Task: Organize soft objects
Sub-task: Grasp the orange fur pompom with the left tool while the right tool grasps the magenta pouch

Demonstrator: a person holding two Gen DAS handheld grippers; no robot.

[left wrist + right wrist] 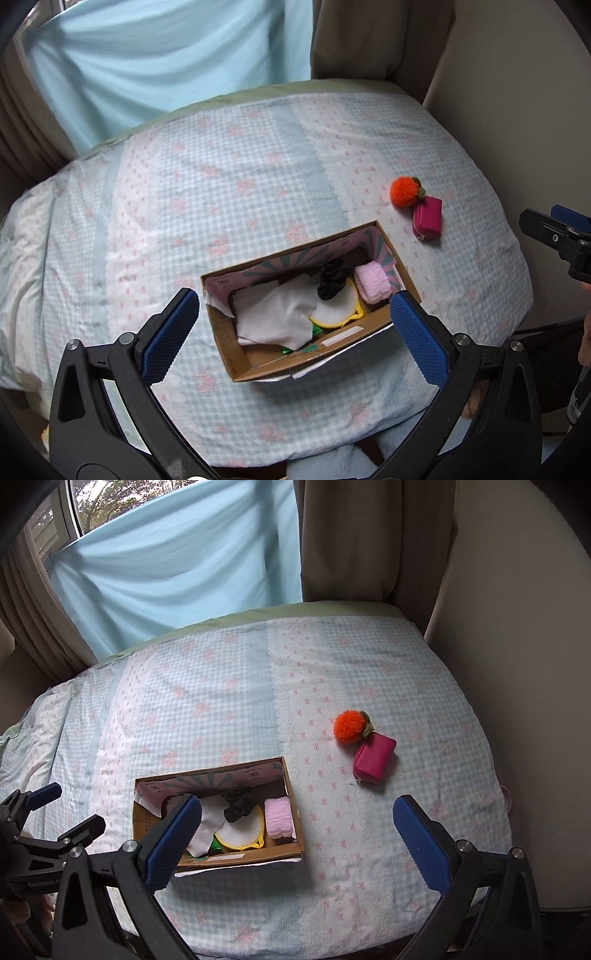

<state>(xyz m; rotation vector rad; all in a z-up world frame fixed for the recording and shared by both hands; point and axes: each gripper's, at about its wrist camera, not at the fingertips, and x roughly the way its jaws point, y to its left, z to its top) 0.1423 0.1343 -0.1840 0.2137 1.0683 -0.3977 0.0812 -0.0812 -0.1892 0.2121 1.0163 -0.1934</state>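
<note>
An open cardboard box (243, 360) (291, 794) lies on the bed. It holds a white cloth (277, 317), a black scrunchie (332, 282), a pink fluffy roll (373, 282) (279, 818) and a yellow-rimmed mesh pad (338, 312). An orange pompom (404, 190) (349, 727) and a magenta pouch (428, 218) (373, 758) lie touching each other on the bed, right of the box. My left gripper (295, 328) is open and empty above the box. My right gripper (297, 830) is open and empty, nearer than the pouch, its left finger over the box.
The bed (221, 184) has a pale blue checked cover with pink bows. A blue curtain (177, 557) and beige drapes hang behind it. A beige wall (517, 627) bounds the right side. The right gripper shows at the left wrist view's right edge (557, 236).
</note>
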